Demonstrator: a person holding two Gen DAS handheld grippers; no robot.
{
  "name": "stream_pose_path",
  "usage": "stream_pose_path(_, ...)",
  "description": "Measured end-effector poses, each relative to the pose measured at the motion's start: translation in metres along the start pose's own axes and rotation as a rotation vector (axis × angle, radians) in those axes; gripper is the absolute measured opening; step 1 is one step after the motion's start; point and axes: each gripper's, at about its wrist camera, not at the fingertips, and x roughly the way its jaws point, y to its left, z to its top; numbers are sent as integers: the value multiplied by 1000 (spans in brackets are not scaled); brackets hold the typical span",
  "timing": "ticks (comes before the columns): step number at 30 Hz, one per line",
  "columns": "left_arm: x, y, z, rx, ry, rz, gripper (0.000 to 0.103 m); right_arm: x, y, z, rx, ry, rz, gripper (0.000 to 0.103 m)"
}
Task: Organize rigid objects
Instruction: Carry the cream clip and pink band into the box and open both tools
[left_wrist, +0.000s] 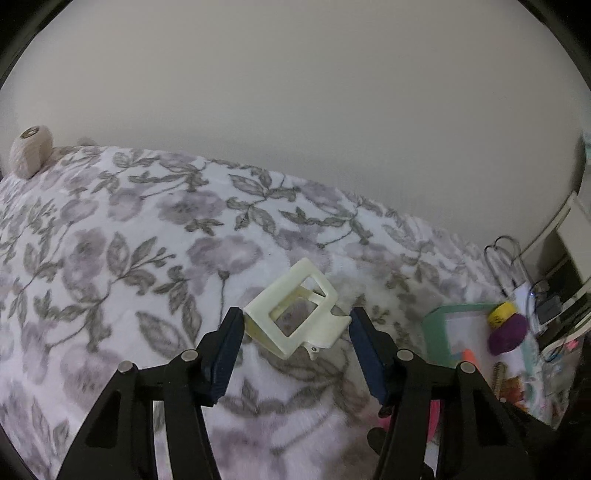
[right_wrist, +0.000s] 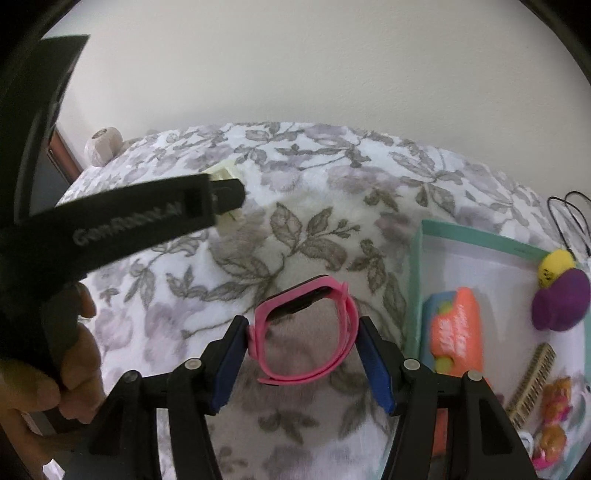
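A: Layout?
B: Floral blanket (left_wrist: 129, 240); teal tray (right_wrist: 415, 280) at its right edge.
A: Left gripper (left_wrist: 295, 321)?
B: Jaws spread around cream clip (left_wrist: 297, 315) lying on blanket; contact unclear.
A: Right gripper (right_wrist: 303, 332)?
B: Jaws spread, pink watch (right_wrist: 306, 328) between them on blanket, just beside tray.
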Motion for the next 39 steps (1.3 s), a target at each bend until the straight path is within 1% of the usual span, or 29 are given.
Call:
stream_pose_path(6, -52, -11, -11, -41, -39, -8, 61, -51, 0, -9, 28, -45, 12, 62)
stream_pose_path(10, -85, -21, -22, -79, -59, -29, 61, -86, -3, -20, 57, -72, 17, 63)
stream_pose_path(16, -132, -41, -46, -106, -95, -39, 61, -132, -3, -37, 70, -109, -12, 63)
stream_pose_path(19, -150, -43, -60, -164, -114, -73, 61, -156, -4, -50, 74, -135, -27, 63)
stream_pose_path(22, -164, -49, -70, -173, -127, -64, 61, -171, -9, -60, 93, -149, -34, 63)
stream_pose_path(27, -180, -59, -89, -183, -144, -104, 61, -185, -24, -78, 139, -153, -44, 63)
stream_pose_path(31, -182, -69, -103, -176, -135, -118, 60, -193, -38, -90, 180, -156, -45, 63)
stream_pose_path(35, -180, -80, -113, -138, -120, -132, 61, -197, -53, -96, 203, -159, -70, 63)
stream_pose_path(39, -174, -96, -121, -78, -100, -111, 61, -197, -71, -100, 248, -158, -64, 63)
